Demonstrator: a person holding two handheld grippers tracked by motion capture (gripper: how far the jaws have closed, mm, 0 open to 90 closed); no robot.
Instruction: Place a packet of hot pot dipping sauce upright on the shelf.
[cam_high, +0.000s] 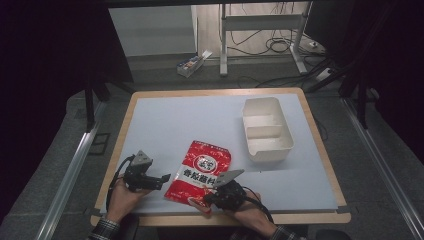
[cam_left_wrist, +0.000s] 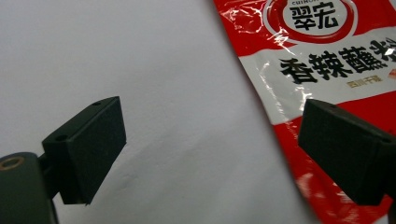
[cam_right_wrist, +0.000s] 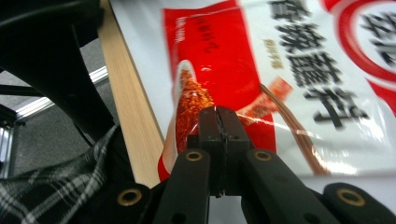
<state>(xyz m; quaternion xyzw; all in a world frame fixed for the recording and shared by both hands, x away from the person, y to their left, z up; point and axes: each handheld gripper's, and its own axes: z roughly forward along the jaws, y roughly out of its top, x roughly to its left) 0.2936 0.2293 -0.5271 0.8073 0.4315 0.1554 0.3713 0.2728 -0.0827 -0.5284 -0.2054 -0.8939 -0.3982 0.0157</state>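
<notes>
Right gripper (cam_right_wrist: 218, 122): jaws pressed together on the near edge of the red seasoning packet (cam_right_wrist: 261, 79), the foil pinched between the two pads, as the right gripper view shows. In the high view this gripper (cam_high: 210, 199) sits at the packet's (cam_high: 200, 172) near right corner, by the desk's front edge.

Left gripper (cam_left_wrist: 205, 154): jaws spread wide, nothing between the pads. One jaw stands over the packet's (cam_left_wrist: 322, 60) left border, the other over bare desk surface; contact with the foil cannot be told. In the high view the left gripper (cam_high: 162, 179) lies just left of the packet.

The packet lies flat on the pale blue desk (cam_high: 175, 125) mat, near the front edge, printed face up.

White two-compartment container (cam_high: 266, 129): beyond and to the right of the packet, well apart from it, open side up.

A small carton (cam_high: 191, 64) lies on the floor beyond the desk.
</notes>
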